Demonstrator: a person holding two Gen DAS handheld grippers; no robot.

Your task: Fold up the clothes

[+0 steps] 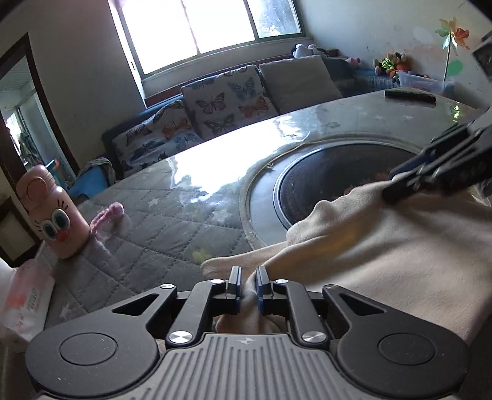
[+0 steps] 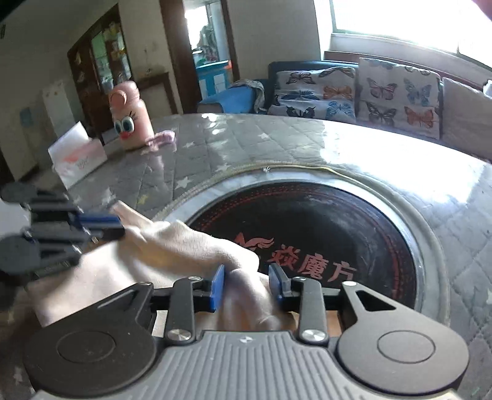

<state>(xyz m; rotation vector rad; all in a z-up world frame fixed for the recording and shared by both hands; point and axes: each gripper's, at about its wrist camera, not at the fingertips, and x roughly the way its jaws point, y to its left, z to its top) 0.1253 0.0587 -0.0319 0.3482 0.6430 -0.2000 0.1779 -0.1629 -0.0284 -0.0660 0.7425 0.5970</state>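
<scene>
Right wrist: red lettering on hob (image 2: 307,246); right gripper (image 2: 250,284) parted around cloth (image 2: 184,249) | left wrist: left gripper (image 1: 248,284) pinching cloth

The cream fleece garment (image 1: 369,246) runs off the right edge of the left wrist view, and its near end lies hidden under the left gripper (image 1: 248,284). The white and pink paper packet (image 1: 21,304) is cut by the left edge. The right gripper (image 1: 396,181) enters blurred from the right. The window's panes (image 1: 200,24) are blown out white.
</scene>
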